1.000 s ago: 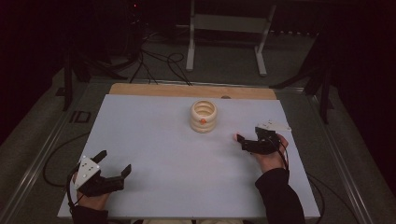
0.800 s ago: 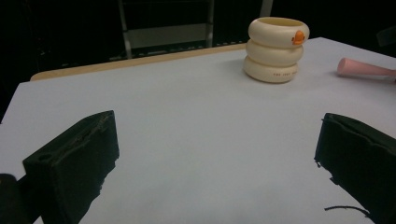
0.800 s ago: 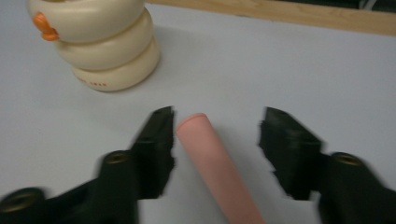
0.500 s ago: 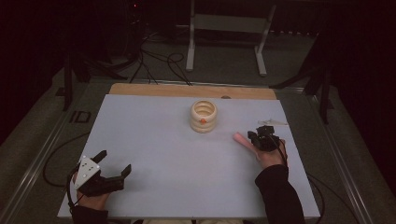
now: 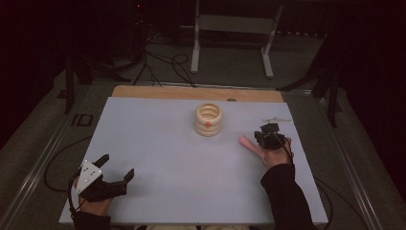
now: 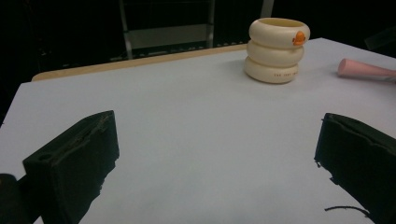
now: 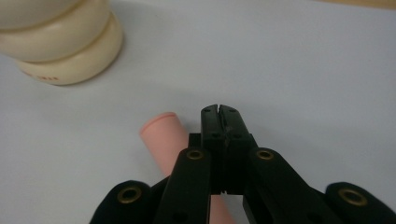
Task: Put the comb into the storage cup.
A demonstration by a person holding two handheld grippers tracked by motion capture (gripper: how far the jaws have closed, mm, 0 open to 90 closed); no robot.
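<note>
Near the worktop's [image 5: 143, 143] right edge, the pink tube [image 7: 163, 140] lies flat beneath the right gripper [image 7: 219, 111], whose jaws are pressed together empty above it; it looks light, smooth and roll-prone, best pinched mid-length, while the left gripper's [image 5: 117, 167] jaws stand spread.

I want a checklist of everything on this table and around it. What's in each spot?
Surface: pale blue table top, wooden strip along the far edge.
Job's things: cream ringed cup upright; pink stick lying flat beside the right gripper.
Clutter: small pale thing near the far right edge, too small to tell.
Grippers: left gripper open, holding nothing; right gripper shut, pink stick beside its jaws, not between them.
Cables: black cables on the floor behind.
Surroundings: grey metal stand, dark room.
</note>
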